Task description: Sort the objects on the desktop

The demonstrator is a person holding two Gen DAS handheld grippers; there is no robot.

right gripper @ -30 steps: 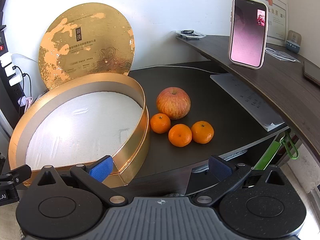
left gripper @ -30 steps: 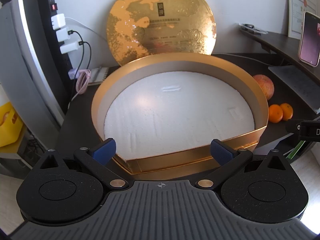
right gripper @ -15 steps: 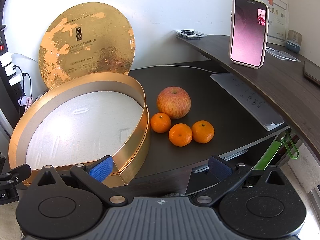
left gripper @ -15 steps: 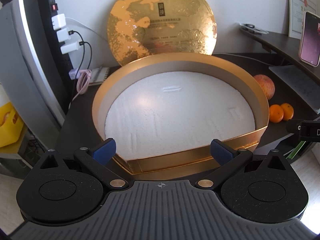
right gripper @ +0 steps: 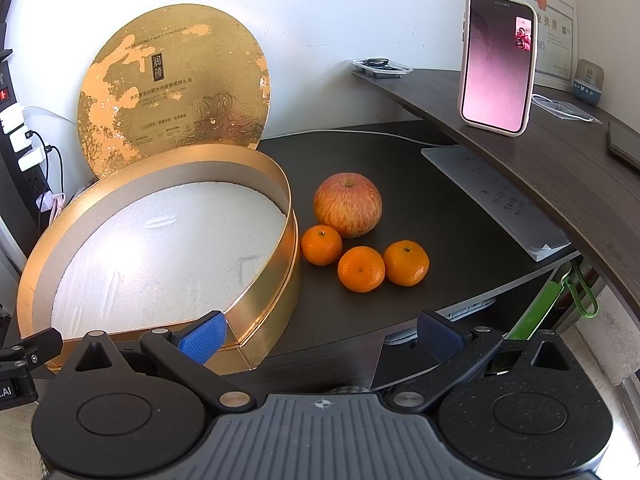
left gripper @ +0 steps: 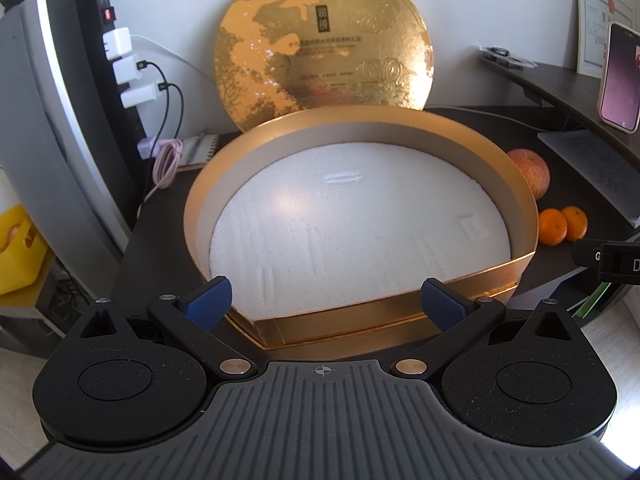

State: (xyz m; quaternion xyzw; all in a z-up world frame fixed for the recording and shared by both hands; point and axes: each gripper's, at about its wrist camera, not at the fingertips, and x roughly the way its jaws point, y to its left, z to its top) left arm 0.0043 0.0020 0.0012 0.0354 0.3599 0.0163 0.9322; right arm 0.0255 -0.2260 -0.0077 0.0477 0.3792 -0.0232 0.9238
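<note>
On the dark desk (right gripper: 420, 200), the largest item is a round gold box (left gripper: 516, 200), open-topped, its floor lined with white foam (left gripper: 352, 224). Behind the box, its gold lid (left gripper: 324, 40) stands on edge, leaning against the white wall.

Just right of the box lies the fruit group. An apple (right gripper: 347, 205) sits nearest the wall. Three tangerines are arranged in front of it: the left tangerine (right gripper: 321, 245) is closest to the box wall, the middle tangerine (right gripper: 361, 269) touches the right tangerine (right gripper: 406, 263). No fruit is inside the box.

Right of the fruit, a sheet of paper (right gripper: 496, 200) lies flat on the desk. Above it, on a raised curved shelf (right gripper: 540, 160), a phone (right gripper: 497, 65) stands upright with its screen lit pink.

The left gripper (left gripper: 326, 304) is positioned at the near edge of the box, fingers spread wide with nothing between them; the blue pads (left gripper: 208, 302) flank the near rim. The right gripper (right gripper: 320, 334) is positioned at the front of the desk, also spread wide and holding nothing; its left pad overlaps the near right corner of the box in view, while its right pad hangs past the desk edge. Whether either gripper touches the box cannot be determined.

At far left, white chargers (left gripper: 120, 56) are plugged into a black power strip.
</note>
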